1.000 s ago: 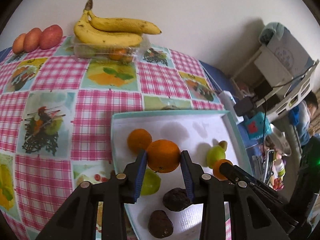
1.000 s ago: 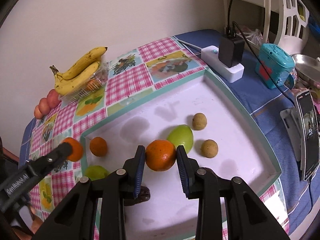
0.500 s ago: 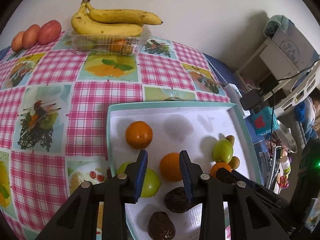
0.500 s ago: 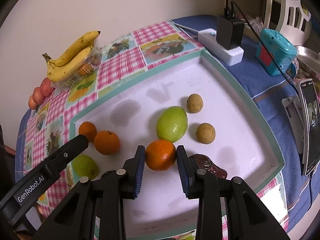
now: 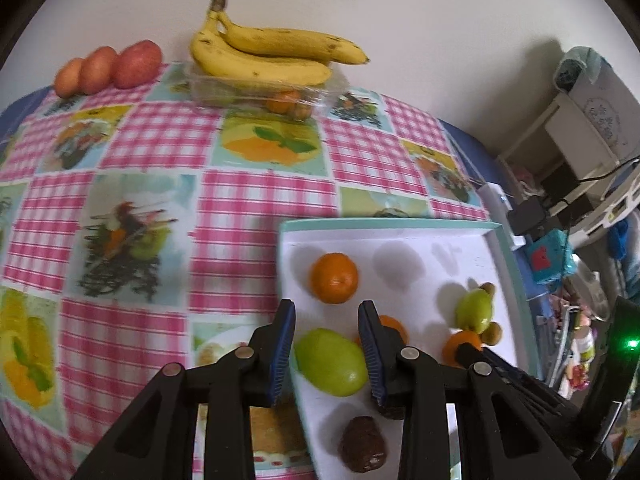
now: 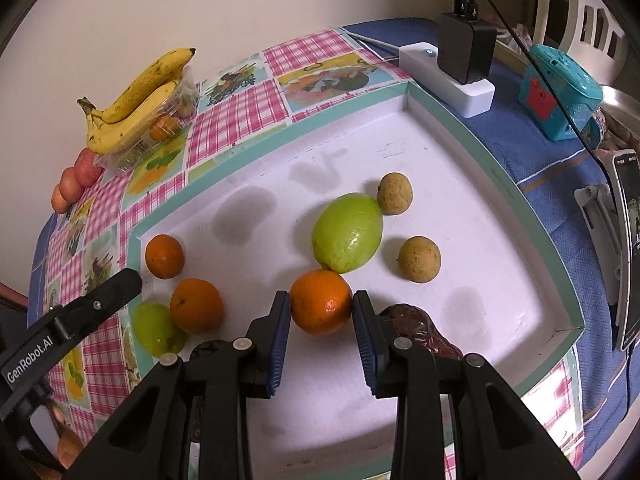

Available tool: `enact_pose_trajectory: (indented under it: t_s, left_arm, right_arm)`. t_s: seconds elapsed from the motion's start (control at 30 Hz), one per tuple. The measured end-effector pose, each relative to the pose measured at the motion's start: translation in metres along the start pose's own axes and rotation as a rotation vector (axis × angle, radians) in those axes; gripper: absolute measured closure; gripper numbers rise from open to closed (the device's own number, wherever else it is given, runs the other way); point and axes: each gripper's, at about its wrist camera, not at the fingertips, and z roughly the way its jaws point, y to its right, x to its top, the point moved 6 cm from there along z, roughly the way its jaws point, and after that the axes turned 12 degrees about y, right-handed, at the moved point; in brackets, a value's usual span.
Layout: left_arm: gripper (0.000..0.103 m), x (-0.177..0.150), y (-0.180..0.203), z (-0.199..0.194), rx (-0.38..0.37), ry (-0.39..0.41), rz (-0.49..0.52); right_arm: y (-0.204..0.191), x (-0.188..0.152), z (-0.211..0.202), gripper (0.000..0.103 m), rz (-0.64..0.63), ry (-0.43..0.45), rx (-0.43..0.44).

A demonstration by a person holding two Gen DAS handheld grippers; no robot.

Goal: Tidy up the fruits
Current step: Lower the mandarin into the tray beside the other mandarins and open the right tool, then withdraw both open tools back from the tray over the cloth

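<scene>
Left wrist view: the left tongs (image 5: 326,350) stand apart, holding nothing, above the near left corner of the tray (image 5: 384,225). A green fruit (image 5: 331,362) lies between and below the tips, an orange (image 5: 334,278) just ahead, a second orange (image 5: 394,326) half hidden behind the right tip. The risk, as I judge it: closing here could nudge the green fruit into that second orange or toward the tray's left wall. A second ago these tongs gripped an orange; it now lies on the tray and the tongs have drawn back.

Right wrist view: the right tongs (image 6: 321,318) are clamped on an orange (image 6: 321,300), which touches a green fruit (image 6: 347,232) just ahead. Lowering or releasing there could set both rolling toward the two brown fruits (image 6: 419,259). Since a second ago the orange has stayed gripped.
</scene>
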Motion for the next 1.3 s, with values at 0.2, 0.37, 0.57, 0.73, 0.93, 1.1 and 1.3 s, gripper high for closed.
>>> enact_pose_trajectory:
  t_s: [0.2, 0.37, 0.57, 0.73, 0.93, 1.1, 1.3]
  left_arm:
    - [0.066, 0.001, -0.03, -0.007, 0.102, 0.009, 0.0]
    - [0.037, -0.006, -0.052, -0.007, 0.178, -0.013, -0.009]
    - [0.017, -0.011, -0.073, -0.013, 0.244, -0.012, -0.007]
    - [0.002, -0.015, -0.092, -0.02, 0.305, 0.006, -0.012]
    - [0.0, -0.021, -0.11, -0.028, 0.352, 0.026, -0.012]
    - [0.0, -0.027, -0.118, -0.031, 0.376, 0.035, -0.004]
    - [0.0, -0.031, -0.121, -0.038, 0.391, 0.042, 0.006]
  right_arm:
    - [-0.001, -0.001, 0.0, 0.07, -0.021, -0.002, -0.011]
    - [-0.002, -0.001, -0.001, 0.069, -0.038, -0.003, -0.016]
    - [-0.006, -0.001, -0.004, 0.053, -0.061, -0.002, -0.012]
    - [-0.009, -0.002, -0.007, 0.044, -0.083, 0.011, -0.02]
    - [-0.019, -0.002, -0.009, 0.03, -0.12, 0.028, -0.017]
    - [-0.026, -0.003, -0.011, 0.013, -0.147, 0.07, -0.021]
    - [-0.034, -0.005, -0.012, 0.012, -0.164, 0.102, -0.019]
